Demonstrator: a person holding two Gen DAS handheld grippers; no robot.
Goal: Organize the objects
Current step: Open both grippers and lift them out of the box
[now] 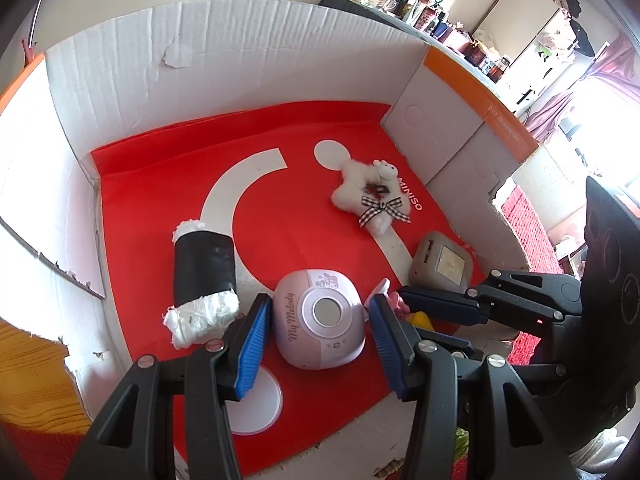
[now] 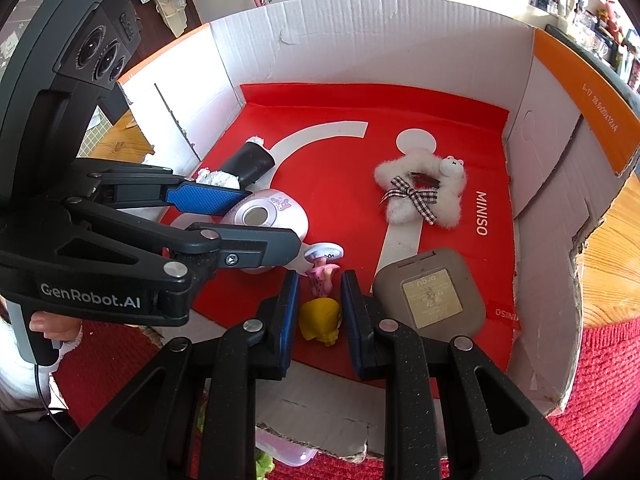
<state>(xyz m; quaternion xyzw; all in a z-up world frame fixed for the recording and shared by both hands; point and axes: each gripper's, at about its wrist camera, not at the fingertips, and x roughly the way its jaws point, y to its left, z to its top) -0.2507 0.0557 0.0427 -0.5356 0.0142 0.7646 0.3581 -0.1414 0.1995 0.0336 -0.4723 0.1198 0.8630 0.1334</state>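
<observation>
Inside a cardboard box (image 1: 240,60) lined with a red MINISO sheet (image 1: 160,184), my left gripper (image 1: 320,300) (image 2: 268,220) is shut on a pink rounded "My Melody" device (image 1: 320,320) (image 2: 260,216), a blue pad on each flank. The device looks level with the sheet. My right gripper (image 2: 320,284) (image 1: 404,300) is shut on a small toy figure (image 2: 320,320) with a yellow base and a pink body, at the box's near edge. The two grippers sit side by side, nearly touching.
A black roll with white paper ends (image 1: 204,272) lies left of the device. A white fluffy clip with a checked bow (image 2: 420,192) and a grey square case (image 2: 428,292) lie to the right. Box walls enclose all sides. A red knit cloth (image 2: 600,380) covers the wooden table (image 2: 612,280).
</observation>
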